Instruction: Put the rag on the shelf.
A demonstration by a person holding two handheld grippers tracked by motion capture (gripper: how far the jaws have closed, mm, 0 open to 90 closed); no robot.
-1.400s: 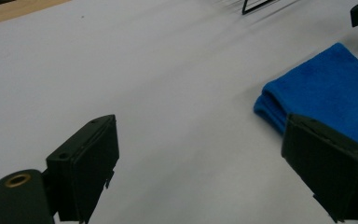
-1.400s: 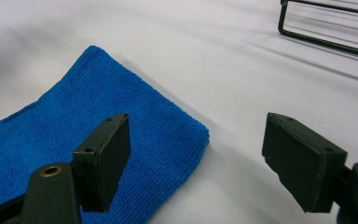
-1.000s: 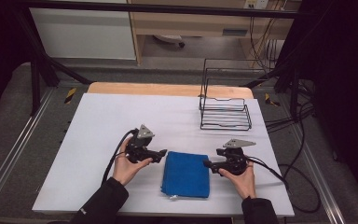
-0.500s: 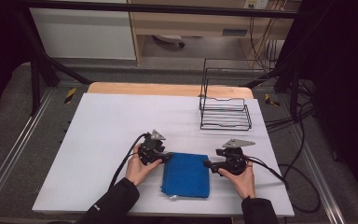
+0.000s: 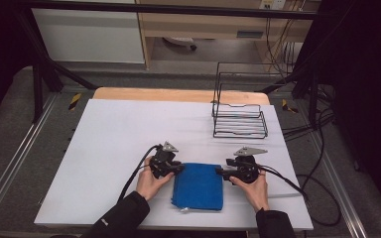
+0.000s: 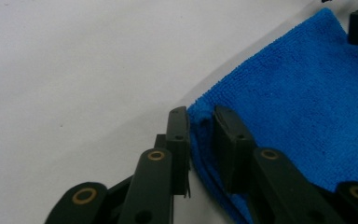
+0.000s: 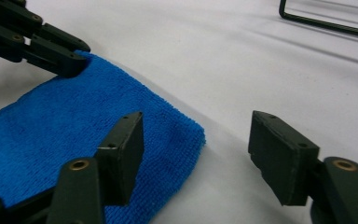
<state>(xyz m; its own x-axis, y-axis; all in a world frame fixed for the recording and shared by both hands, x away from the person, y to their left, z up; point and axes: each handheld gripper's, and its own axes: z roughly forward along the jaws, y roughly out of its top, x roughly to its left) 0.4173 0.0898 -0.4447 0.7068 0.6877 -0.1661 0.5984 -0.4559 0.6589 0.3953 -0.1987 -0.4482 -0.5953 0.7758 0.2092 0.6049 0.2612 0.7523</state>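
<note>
a folded blue microfibre cloth [image 5: 198, 186], nubbly and rectangular with soft rounded corners, lies flat on the smooth white table [image 5: 109, 129] between the person's two hands. the left gripper [image 6: 200, 128] has its flat black fingers nearly closed on the cloth's thick folded corner, a ridge of pile bunched between them. the right gripper [image 7: 196, 140] stands wide open at the opposite corner, one finger over the cloth and the other over bare table, holding nothing. a black wire rack [image 5: 239, 116], thin-rodded and boxy, stands well apart toward the table's far right.
</note>
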